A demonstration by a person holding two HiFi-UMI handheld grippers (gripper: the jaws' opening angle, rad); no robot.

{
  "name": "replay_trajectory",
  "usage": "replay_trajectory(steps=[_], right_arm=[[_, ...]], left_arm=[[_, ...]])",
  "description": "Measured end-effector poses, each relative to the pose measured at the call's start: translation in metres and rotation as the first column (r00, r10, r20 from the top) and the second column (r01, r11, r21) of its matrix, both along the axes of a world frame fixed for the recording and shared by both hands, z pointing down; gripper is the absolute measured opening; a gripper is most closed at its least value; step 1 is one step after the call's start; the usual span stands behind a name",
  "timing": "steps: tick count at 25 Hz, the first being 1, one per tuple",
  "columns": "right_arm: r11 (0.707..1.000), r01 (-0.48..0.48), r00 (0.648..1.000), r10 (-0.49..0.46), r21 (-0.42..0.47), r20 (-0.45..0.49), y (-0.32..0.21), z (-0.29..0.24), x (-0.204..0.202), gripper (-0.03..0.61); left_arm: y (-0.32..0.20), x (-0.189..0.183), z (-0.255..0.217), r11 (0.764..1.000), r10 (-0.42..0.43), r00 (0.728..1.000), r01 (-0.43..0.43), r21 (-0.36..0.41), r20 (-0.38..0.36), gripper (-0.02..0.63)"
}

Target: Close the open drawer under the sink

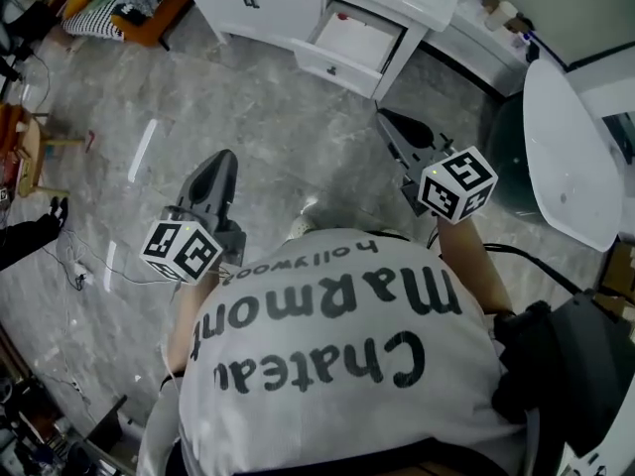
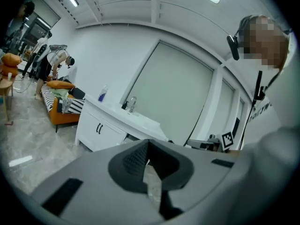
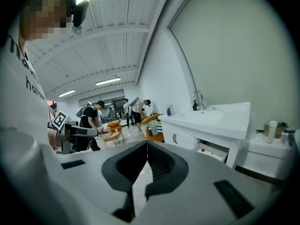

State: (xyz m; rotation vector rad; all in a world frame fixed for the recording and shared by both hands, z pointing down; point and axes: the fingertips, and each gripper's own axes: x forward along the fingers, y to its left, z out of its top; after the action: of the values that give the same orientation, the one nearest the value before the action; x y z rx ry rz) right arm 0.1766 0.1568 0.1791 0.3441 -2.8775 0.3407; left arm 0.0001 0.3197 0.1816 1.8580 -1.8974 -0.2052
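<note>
the left gripper (image 1: 220,167) and right gripper (image 1: 393,124) are clamped closed on nothing, well short of the open drawer (image 1: 342,48) under the sink, probably so blunt tips can push its front.

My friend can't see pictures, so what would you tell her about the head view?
A white drawer stands open in the white cabinet across a grey floor. Nearer, seen from above, a person in a white T-shirt holds the left gripper and right gripper, both shut and empty.
</note>
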Motion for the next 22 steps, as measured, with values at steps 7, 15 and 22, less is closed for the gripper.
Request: replay_trajectory(steps=[7,15,22], right_arm=[[0.999,-0.053,0.998,0.053,-0.005,-0.022,0.002,0.008,-0.040,0.011],[0.980,-0.190,0.981,0.186,-0.063,-0.057,-0.026,0.047,-0.063,0.011],[0.957,-0.257,0.966,0.249,-0.137,-0.074,-0.088,0.092,-0.114,0.011]], left_arm=[[-0.011,-0.043,0.006,0.999,0.047,0.999,-0.047,-0.010,-0.015,0.008],[-0.068,-0.030,0.023,0.985,0.170,0.985,-0.169,-0.026,0.039,0.008],[-0.137,-0.054,0.042,0.978,0.210,0.974,-0.209,-0.020,0.090,0.008]])
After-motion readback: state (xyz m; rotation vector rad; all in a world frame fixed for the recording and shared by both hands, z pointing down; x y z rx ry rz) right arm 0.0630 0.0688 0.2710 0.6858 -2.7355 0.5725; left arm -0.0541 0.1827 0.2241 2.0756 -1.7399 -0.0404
